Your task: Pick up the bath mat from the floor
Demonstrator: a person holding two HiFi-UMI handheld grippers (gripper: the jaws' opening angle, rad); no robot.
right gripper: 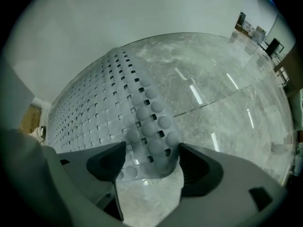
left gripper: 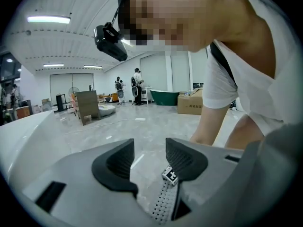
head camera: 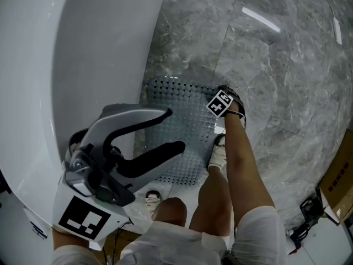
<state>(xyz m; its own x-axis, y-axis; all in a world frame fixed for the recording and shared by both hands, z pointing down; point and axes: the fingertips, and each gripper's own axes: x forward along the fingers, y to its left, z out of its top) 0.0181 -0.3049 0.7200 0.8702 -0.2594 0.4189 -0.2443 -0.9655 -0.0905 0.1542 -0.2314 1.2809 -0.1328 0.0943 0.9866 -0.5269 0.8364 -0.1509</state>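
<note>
The bath mat (head camera: 187, 101) is a grey, see-through sheet full of holes, flat on the marble floor against the white tub. My right gripper (right gripper: 149, 162) is down at its far right corner; in the head view only its marker cube (head camera: 220, 103) shows there. That corner of the mat (right gripper: 151, 126) curls up, suction cups showing, and sits between the widely spread jaws, not squeezed. My left gripper (head camera: 175, 129) hangs high over the tub's edge, open and empty (left gripper: 149, 157). Through its gap a strip of mat (left gripper: 163, 202) shows.
The white bathtub (head camera: 83, 54) fills the left side. The person's bare legs and a white shoe (head camera: 219, 154) stand at the mat's near right edge. A cardboard box (head camera: 337, 189) and cables lie at the right. Far across the room stand a green tub (left gripper: 164, 97) and boxes (left gripper: 189, 103).
</note>
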